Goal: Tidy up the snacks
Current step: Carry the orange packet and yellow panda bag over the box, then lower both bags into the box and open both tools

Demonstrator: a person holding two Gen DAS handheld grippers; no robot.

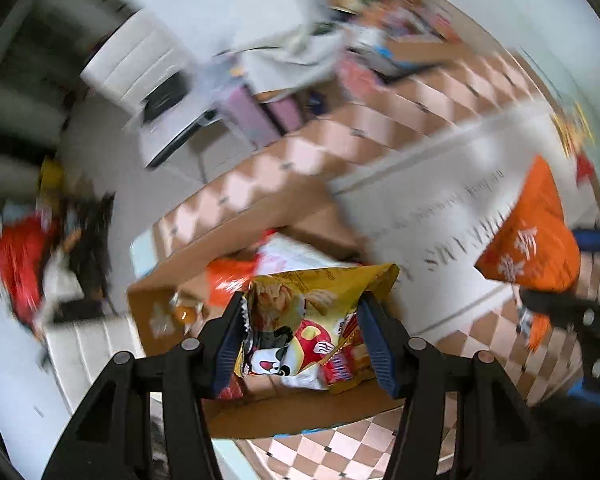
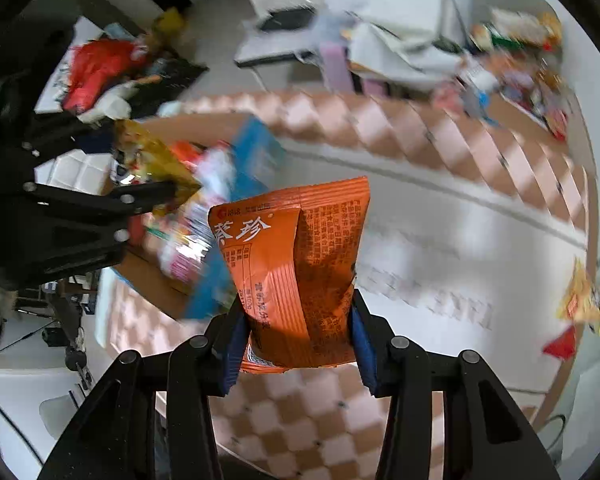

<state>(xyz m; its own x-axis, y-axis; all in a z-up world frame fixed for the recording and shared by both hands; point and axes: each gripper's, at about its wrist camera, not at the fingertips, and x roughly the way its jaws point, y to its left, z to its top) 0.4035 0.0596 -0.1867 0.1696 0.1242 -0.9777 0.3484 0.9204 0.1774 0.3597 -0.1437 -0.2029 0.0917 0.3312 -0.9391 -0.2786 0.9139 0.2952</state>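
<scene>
My left gripper point(image 1: 302, 340) is shut on a yellow snack bag point(image 1: 304, 320) with a panda picture, held above an open cardboard box point(image 1: 168, 304) that holds several packets. My right gripper point(image 2: 298, 344) is shut on an orange snack packet point(image 2: 296, 272) with white characters, lifted above a white printed sheet point(image 2: 440, 264). In the right wrist view the left gripper point(image 2: 172, 192) shows at the left with the yellow bag point(image 2: 152, 156) over the box point(image 2: 160, 276). In the left wrist view the orange packet point(image 1: 532, 232) hangs at the right edge. Both views are motion-blurred.
A checkered pink-and-brown cloth point(image 2: 340, 420) covers the table. More snack packets point(image 2: 588, 300) lie at the right on the white sheet, and a heap of packets point(image 2: 520, 60) sits at the far end. A white chair point(image 1: 140, 64) and red bags point(image 1: 20, 260) stand beyond the table.
</scene>
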